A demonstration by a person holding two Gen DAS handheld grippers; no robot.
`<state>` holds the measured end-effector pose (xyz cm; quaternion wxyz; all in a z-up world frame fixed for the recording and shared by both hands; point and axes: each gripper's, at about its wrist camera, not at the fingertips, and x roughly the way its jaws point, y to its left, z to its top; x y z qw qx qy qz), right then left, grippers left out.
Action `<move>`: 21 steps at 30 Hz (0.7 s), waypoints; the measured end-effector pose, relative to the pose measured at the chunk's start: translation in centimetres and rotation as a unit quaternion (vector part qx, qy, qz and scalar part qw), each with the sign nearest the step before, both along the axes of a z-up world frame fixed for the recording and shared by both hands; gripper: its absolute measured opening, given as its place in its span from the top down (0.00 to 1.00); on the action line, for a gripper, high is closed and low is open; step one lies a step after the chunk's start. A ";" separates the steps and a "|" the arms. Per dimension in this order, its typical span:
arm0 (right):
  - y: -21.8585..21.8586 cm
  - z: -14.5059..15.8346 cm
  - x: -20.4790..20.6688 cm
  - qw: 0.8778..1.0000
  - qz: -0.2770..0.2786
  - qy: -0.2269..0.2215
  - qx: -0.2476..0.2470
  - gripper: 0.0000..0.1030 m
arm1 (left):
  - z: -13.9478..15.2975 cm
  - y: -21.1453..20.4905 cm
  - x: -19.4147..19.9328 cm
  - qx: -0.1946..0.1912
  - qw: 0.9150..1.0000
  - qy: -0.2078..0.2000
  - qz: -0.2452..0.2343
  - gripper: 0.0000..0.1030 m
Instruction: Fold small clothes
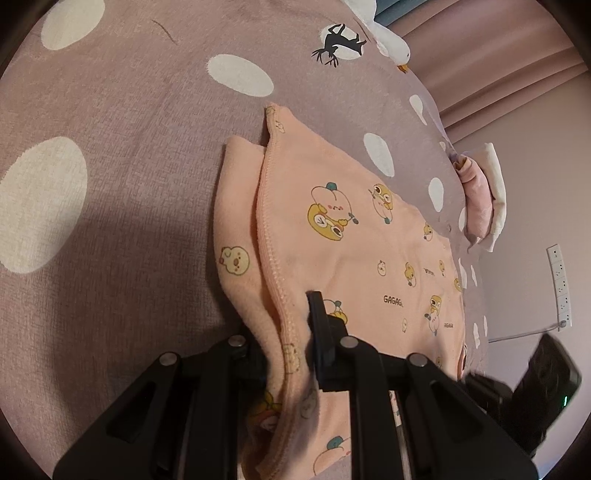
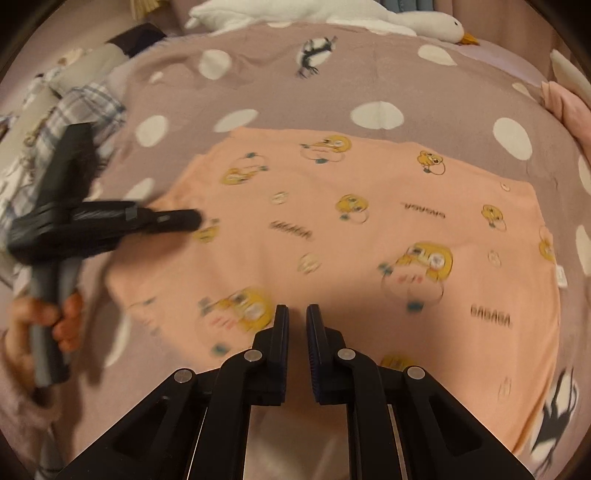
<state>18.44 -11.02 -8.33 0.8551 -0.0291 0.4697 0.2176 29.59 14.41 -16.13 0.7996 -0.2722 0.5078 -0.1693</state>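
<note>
A small peach garment (image 1: 351, 236) printed with yellow ducks lies on a mauve bedspread (image 1: 129, 147) with white spots. My left gripper (image 1: 295, 325) is shut on the garment's stitched edge, with cloth bunched between its fingers; one finger is hidden under the fabric. In the right wrist view the garment (image 2: 351, 229) lies spread flat, and the left gripper (image 2: 184, 219) reaches its left edge from the side. My right gripper (image 2: 297, 314) hovers over the garment's near edge, its jaws a narrow gap apart and holding nothing.
A folded pink and white stack (image 1: 480, 199) sits at the bed's right edge. A white plush goose (image 2: 369, 14) lies along the far side. Plaid clothes (image 2: 74, 110) are piled at the left. A wall socket strip (image 1: 559, 284) is beyond the bed.
</note>
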 end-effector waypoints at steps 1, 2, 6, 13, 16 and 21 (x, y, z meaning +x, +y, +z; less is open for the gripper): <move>0.2 -0.2 -0.6 1.000 0.005 0.000 -0.003 0.87 | 0.0 0.0 0.0 0.000 1.000 0.001 0.001 0.84; 0.3 -0.8 -1.0 1.000 0.010 0.009 -0.007 0.87 | 0.0 0.0 0.0 0.001 1.000 0.001 0.002 0.84; 0.8 -2.5 -0.9 1.000 0.013 0.011 -0.004 0.87 | 0.3 -0.3 0.0 0.009 1.000 0.006 0.007 0.84; -1.7 -0.7 -0.8 0.997 -0.011 0.020 0.073 0.87 | 3.0 -1.8 -0.7 0.036 0.999 -0.020 0.004 0.88; -3.1 -0.7 -0.5 0.995 -0.034 0.021 0.092 0.87 | 5.0 -3.3 -1.0 0.049 0.998 -0.040 -0.009 0.88; -5.5 -0.4 0.1 0.988 -0.078 0.023 0.134 0.87 | 7.7 -6.7 -1.4 0.059 0.995 -0.068 -0.040 0.87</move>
